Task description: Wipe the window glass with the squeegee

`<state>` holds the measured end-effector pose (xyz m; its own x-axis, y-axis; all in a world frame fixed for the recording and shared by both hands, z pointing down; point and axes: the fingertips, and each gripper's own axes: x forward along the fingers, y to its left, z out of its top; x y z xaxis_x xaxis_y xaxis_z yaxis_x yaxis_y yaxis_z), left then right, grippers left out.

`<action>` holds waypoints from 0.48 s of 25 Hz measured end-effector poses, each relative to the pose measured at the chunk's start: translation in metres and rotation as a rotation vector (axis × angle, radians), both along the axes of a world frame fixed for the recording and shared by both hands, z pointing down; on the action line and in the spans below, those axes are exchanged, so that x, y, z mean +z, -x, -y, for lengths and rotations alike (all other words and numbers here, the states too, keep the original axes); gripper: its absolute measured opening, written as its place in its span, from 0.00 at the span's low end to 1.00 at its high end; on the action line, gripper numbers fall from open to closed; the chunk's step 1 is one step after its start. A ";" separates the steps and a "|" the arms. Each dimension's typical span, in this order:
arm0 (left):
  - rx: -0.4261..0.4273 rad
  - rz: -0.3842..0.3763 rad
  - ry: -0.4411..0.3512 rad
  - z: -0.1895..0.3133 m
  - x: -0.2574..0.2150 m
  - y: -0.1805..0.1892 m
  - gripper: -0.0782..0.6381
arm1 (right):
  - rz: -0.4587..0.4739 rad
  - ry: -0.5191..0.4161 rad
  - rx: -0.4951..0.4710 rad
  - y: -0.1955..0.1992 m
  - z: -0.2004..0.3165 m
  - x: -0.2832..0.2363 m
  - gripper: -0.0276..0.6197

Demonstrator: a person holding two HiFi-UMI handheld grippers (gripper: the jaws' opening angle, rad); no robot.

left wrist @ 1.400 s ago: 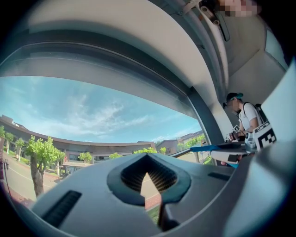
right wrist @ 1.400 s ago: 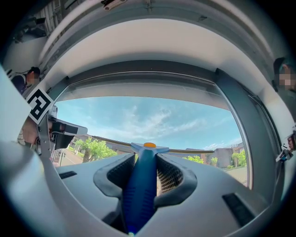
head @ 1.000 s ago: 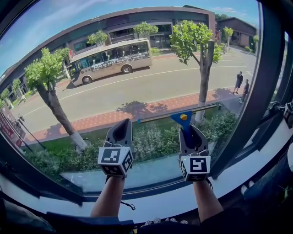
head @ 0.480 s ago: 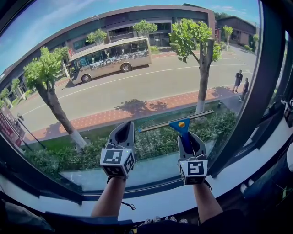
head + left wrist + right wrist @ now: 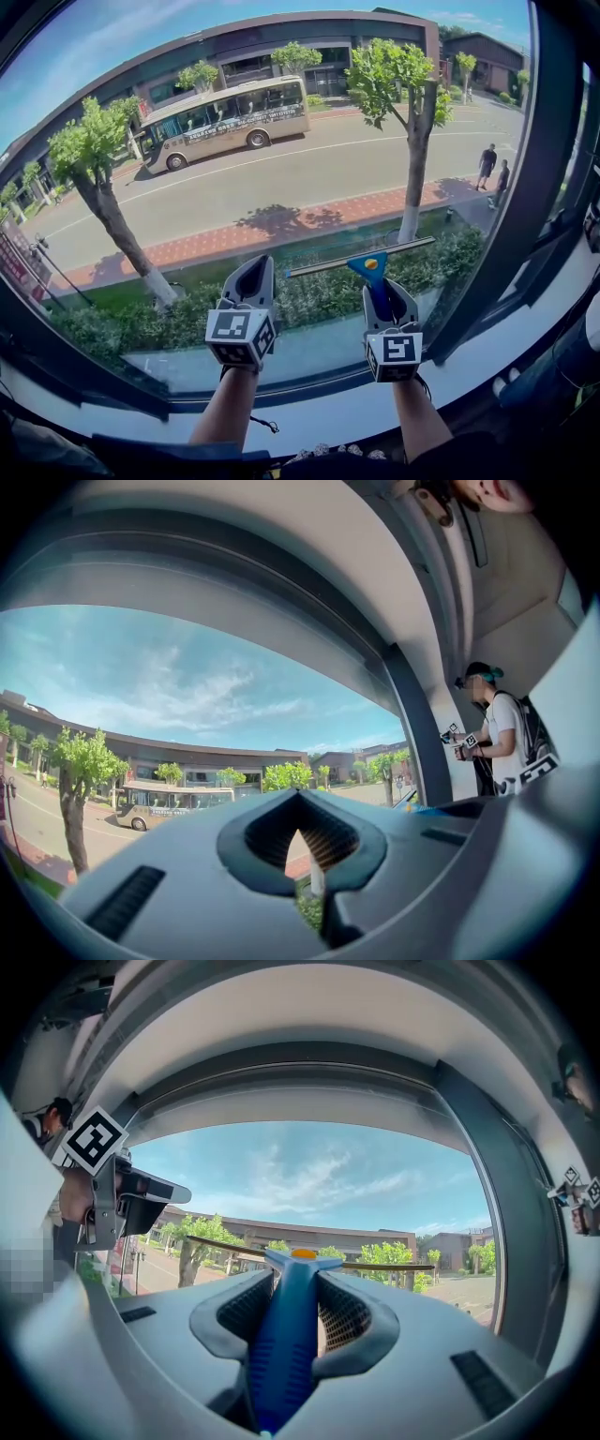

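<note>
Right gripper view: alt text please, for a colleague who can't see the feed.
The right gripper is shut on the blue handle of the squeegee, whose thin blade runs roughly level before the window glass. Beyond the glass are blue sky, green trees and a long curved building.

Blue squeegee [image 5: 375, 281] with orange button [image 5: 371, 263], grey left gripper [image 5: 251, 272] and right gripper [image 5: 386, 292] with black-and-white marker cubes [image 5: 240, 336], beige bus [image 5: 225, 122], red-brick pavement [image 5: 281, 230], dark window frame [image 5: 525, 187]

Head view looks down through window glass [image 5: 281, 187]; both gripper views face it upward
</note>
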<state>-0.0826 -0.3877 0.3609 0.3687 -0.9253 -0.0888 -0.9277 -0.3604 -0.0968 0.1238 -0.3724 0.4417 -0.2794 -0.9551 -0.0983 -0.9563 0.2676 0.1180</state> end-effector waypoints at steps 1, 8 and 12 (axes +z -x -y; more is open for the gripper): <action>-0.002 -0.003 0.002 0.000 0.001 0.002 0.11 | -0.005 0.008 -0.001 0.001 -0.001 0.001 0.26; -0.003 -0.010 -0.003 -0.007 -0.002 0.011 0.11 | -0.001 0.014 0.000 0.002 -0.002 0.000 0.26; -0.003 -0.016 -0.012 -0.012 -0.008 0.019 0.11 | 0.008 0.009 -0.005 0.006 -0.008 -0.009 0.26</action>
<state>-0.1021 -0.3759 0.3532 0.3640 -0.9254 -0.1055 -0.9305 -0.3562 -0.0858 0.1183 -0.3641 0.4323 -0.2831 -0.9547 -0.0921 -0.9559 0.2731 0.1080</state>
